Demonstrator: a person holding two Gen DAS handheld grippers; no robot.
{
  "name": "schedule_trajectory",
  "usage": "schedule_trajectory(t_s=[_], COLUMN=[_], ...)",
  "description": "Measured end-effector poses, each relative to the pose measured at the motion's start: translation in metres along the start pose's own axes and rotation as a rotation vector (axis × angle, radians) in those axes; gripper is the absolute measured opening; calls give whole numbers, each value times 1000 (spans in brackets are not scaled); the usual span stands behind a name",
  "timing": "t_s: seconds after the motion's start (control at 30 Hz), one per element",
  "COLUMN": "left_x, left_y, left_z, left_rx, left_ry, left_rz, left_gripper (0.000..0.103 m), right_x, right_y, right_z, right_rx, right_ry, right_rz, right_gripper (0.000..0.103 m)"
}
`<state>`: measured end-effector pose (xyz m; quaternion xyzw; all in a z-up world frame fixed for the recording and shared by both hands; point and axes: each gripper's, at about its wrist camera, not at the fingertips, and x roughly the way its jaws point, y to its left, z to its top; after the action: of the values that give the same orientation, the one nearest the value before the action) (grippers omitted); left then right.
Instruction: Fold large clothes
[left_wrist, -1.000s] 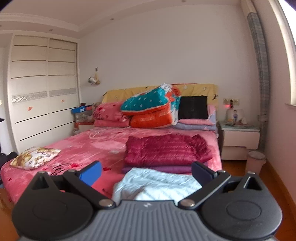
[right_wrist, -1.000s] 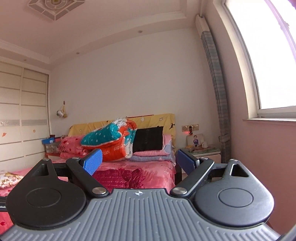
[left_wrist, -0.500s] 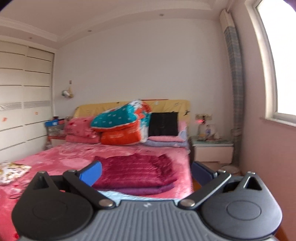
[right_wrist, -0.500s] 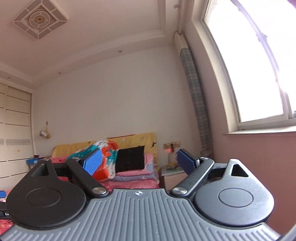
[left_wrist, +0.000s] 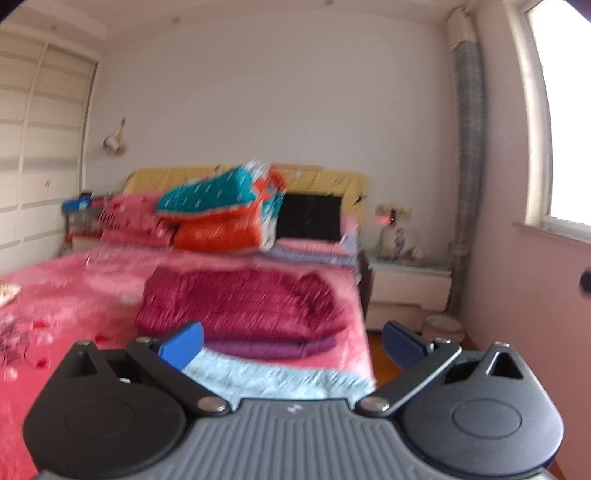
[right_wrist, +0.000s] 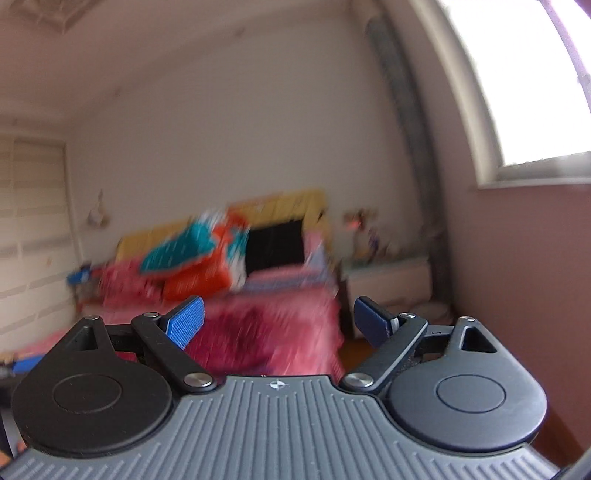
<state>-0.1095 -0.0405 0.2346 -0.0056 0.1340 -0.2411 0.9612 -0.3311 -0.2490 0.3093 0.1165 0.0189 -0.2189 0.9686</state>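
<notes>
A folded dark red quilted garment (left_wrist: 240, 306) lies on the pink bed (left_wrist: 74, 295), on top of a folded purple one (left_wrist: 273, 347). A light blue garment (left_wrist: 273, 376) lies at the bed's near edge. My left gripper (left_wrist: 291, 343) is open and empty, held in the air short of the blue garment. My right gripper (right_wrist: 279, 325) is open and empty, held off the bed's right corner. In the blurred right wrist view the dark red garment (right_wrist: 236, 332) shows between the fingers.
Pillows and a teal and orange quilt (left_wrist: 221, 210) are stacked at the yellow headboard. A white nightstand (left_wrist: 406, 288) and a small bin (left_wrist: 443, 328) stand right of the bed. A wardrobe (left_wrist: 37, 166) lines the left wall. A window (right_wrist: 517, 74) is at the right.
Both views have tilted downward, so the bed and the stacked clothes show more fully. The right wrist view is now blurred by motion. Both grippers stay open.
</notes>
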Motion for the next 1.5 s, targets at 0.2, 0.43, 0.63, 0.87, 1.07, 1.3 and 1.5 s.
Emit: schedule_trajectory(t_s=[0.2,0.43,0.63,0.87,1.07,1.3,1.5], left_x=[22,45,58,67,84,109,116], left_y=[49,90,120,142,132,122,126], left_z=[-28,-60,-80,-102,-122,-137,-140], left_rx=[-22,-38,-83,-215,-227,-275,-323], left_ry=[30,63,114,162,224,297,307], left_rz=[86,154,151,5,-110,-177,-183], left_gripper=[103,103,103,102,102,92,42], right_x=[70,123,149,144,166,180,186], right_y=[28,71,97,110,132,146,143], right_z=[-79,-159,-201,-245,-273,-292,-300], right_rx=[-12,-19,-40,-22,-132,-180,-174], right_ry=[190,354,470,629,703,743,781], right_rz=[93,183,233,323,315,287,320], right_gripper=[103,103,103,103,103,103,103])
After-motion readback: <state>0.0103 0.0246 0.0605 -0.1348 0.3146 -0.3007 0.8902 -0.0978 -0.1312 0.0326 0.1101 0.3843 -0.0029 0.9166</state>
